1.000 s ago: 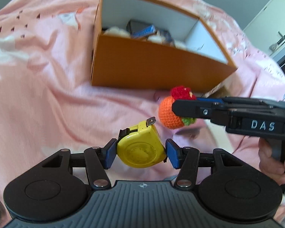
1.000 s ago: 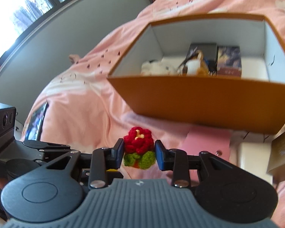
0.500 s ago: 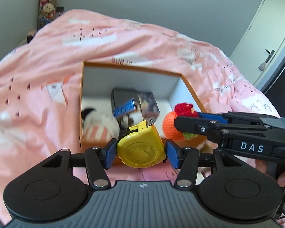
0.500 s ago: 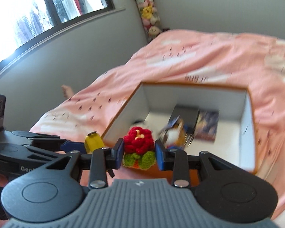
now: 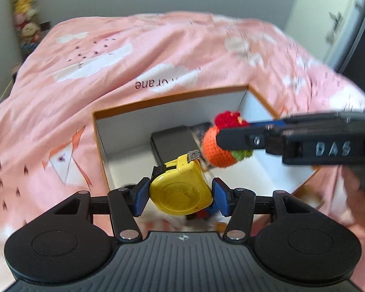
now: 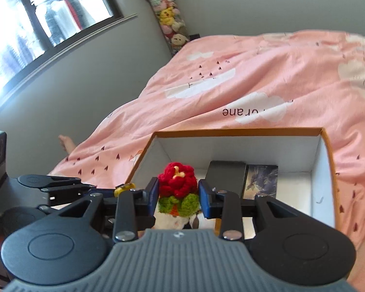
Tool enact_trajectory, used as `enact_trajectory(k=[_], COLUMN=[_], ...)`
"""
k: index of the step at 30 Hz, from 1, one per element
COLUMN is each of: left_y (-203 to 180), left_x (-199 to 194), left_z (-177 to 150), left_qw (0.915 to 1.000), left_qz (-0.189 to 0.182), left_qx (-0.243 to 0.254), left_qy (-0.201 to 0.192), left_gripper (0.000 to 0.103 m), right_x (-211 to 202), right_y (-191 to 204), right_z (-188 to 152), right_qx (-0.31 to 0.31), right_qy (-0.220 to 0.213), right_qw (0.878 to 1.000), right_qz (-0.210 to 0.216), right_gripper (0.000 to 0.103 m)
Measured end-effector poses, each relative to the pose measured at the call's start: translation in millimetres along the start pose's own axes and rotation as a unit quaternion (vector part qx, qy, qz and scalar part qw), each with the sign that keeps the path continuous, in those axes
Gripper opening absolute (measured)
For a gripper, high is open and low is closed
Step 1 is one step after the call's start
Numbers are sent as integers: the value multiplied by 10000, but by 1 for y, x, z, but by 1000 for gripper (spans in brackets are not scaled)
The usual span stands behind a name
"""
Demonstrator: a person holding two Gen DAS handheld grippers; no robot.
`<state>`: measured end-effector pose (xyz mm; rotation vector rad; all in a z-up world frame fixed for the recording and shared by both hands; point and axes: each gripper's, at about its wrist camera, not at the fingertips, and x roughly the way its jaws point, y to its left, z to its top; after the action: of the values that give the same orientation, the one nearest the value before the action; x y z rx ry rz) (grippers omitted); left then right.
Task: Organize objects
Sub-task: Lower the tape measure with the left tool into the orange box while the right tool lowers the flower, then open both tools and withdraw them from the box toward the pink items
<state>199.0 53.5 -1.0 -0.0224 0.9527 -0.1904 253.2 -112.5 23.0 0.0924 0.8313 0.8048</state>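
My left gripper (image 5: 180, 196) has its jaws clenched on the yellow tape measure (image 5: 181, 191), held over the near edge of the orange box (image 5: 172, 98). My right gripper (image 6: 178, 196) grasps the crocheted flower toy (image 6: 178, 189) above the box's white interior. The box sits on the pink bed cover (image 6: 231, 85); a dark case (image 6: 225, 177) and a printed card (image 6: 261, 181) lie against its far wall.

Both grippers lifted from beside the orange box (image 5: 172, 98) to above its open top, loads now over the interior.
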Motion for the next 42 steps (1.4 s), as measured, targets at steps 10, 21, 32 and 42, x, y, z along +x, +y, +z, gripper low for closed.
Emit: enact_trajectory(k=[10, 21, 32, 42], left_y=[1, -3, 3, 27], left_x=[54, 99, 112, 66], left_z=[26, 27, 26, 23], left_qw=[9855, 9543, 9487, 9822], left_qz=[527, 769, 693, 457], left_qx=[1428, 2534, 2590, 1624], left_qy=[753, 1382, 1675, 821], left_gripper=[63, 63, 67, 67], right_x=[56, 123, 147, 151], right_y=[-29, -51, -50, -52], right_z=[24, 28, 28, 30], right_qx=[834, 1257, 740, 889], right_qy=[291, 821, 851, 887], right_qw=[9958, 9885, 9935, 9919], right_qz=[256, 199, -118, 175], right_gripper=[36, 37, 37, 37])
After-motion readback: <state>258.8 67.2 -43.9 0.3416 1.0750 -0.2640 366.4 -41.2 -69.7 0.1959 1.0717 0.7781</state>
